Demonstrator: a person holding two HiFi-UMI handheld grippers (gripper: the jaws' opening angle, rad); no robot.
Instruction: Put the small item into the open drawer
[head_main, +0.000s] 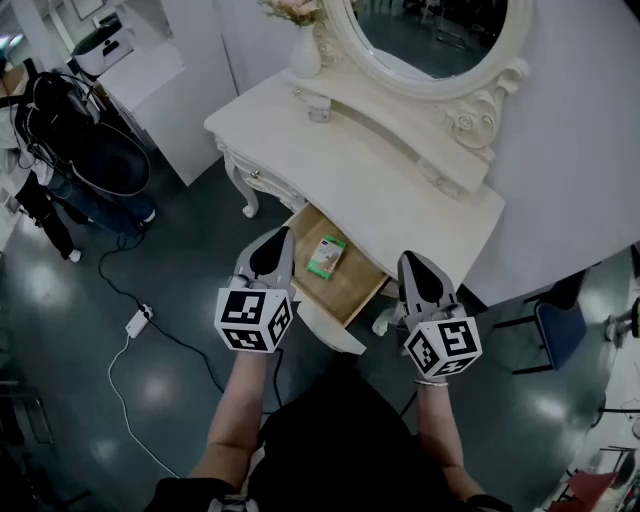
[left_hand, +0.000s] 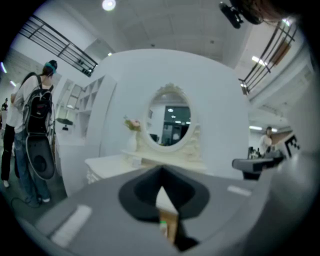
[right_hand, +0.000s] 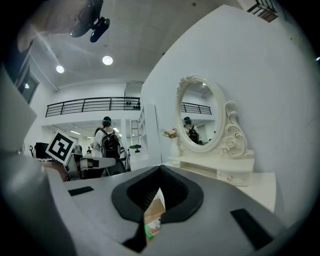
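Note:
A small green-and-white box (head_main: 326, 255) lies inside the open wooden drawer (head_main: 352, 288) of a cream dressing table (head_main: 340, 160). My left gripper (head_main: 281, 234) hangs above the drawer's left edge, shut and empty. Above the drawer's right corner my right gripper (head_main: 411, 260) is shut too, with nothing in it. In the left gripper view the closed left gripper (left_hand: 161, 171) points at the table, and a sliver of the box (left_hand: 163, 228) shows under the pads. The right gripper view has the right gripper (right_hand: 160, 171) closed, with the box (right_hand: 151, 229) showing below.
An oval mirror (head_main: 432, 40) and a vase of flowers (head_main: 304, 48) stand at the table's back. A person with a black backpack (head_main: 70, 140) is at the left. A power strip (head_main: 137, 322) and cable lie on the dark floor. A blue chair (head_main: 555, 330) is at the right.

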